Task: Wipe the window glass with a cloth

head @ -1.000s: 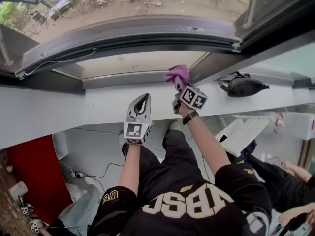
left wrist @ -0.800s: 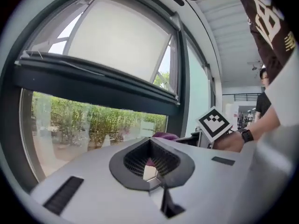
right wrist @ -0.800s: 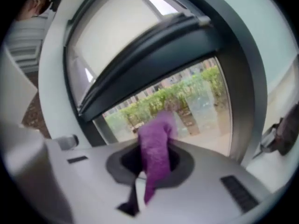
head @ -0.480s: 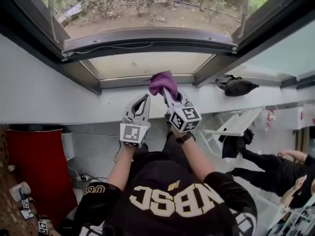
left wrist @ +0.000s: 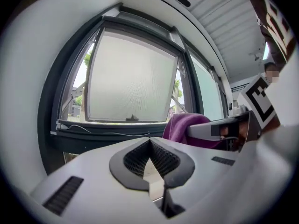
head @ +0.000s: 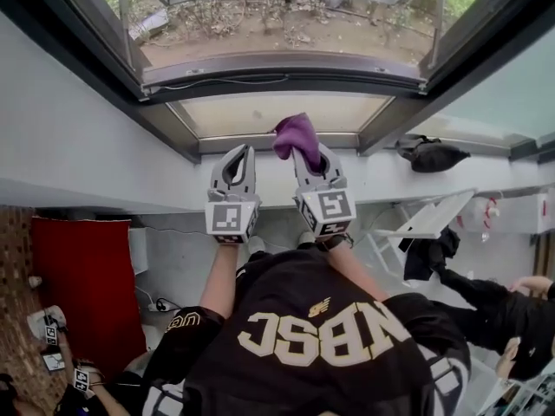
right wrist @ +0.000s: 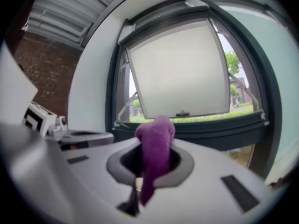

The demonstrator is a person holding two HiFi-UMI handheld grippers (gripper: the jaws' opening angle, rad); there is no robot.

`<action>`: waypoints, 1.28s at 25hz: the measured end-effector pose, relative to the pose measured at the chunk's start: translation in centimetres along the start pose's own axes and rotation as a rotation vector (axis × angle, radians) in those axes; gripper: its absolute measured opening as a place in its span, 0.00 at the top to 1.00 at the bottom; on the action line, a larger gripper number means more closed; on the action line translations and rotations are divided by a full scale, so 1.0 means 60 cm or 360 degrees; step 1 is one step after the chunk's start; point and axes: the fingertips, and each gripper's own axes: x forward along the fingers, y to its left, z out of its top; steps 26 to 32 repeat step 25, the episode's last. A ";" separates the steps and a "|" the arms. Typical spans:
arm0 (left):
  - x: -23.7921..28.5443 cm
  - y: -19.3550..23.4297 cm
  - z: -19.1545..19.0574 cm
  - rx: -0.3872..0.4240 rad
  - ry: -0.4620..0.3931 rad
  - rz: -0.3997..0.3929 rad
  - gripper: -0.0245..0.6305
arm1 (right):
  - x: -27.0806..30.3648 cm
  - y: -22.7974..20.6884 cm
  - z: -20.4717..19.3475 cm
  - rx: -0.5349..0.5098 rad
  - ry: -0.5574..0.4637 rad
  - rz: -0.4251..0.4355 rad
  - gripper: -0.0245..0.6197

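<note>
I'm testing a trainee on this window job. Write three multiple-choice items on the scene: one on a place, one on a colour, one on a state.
1. Where is the black bag?
A. on the sill, right of the right tool
B. outdoors
C. on the floor

2. The cloth's colour?
A. yellow
B. purple
C. white

3. The left tool is?
A. wide open
B. shut on the cloth
C. shut, empty

1 A: the head view shows it on the sill.
2 B: it shows purple in every view.
3 C: its jaws meet, with nothing between.
</note>
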 end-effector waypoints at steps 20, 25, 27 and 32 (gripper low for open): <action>0.031 -0.077 0.053 0.0062 -0.0061 -0.0054 0.94 | -0.025 -0.062 0.041 0.0002 -0.0120 0.0008 0.90; 0.038 -0.096 0.042 0.0056 -0.0038 -0.0072 0.94 | -0.032 -0.071 0.033 0.0004 -0.0109 0.0015 0.90; 0.038 -0.096 0.042 0.0056 -0.0038 -0.0072 0.94 | -0.032 -0.071 0.033 0.0004 -0.0109 0.0015 0.90; 0.038 -0.096 0.042 0.0056 -0.0038 -0.0072 0.94 | -0.032 -0.071 0.033 0.0004 -0.0109 0.0015 0.90</action>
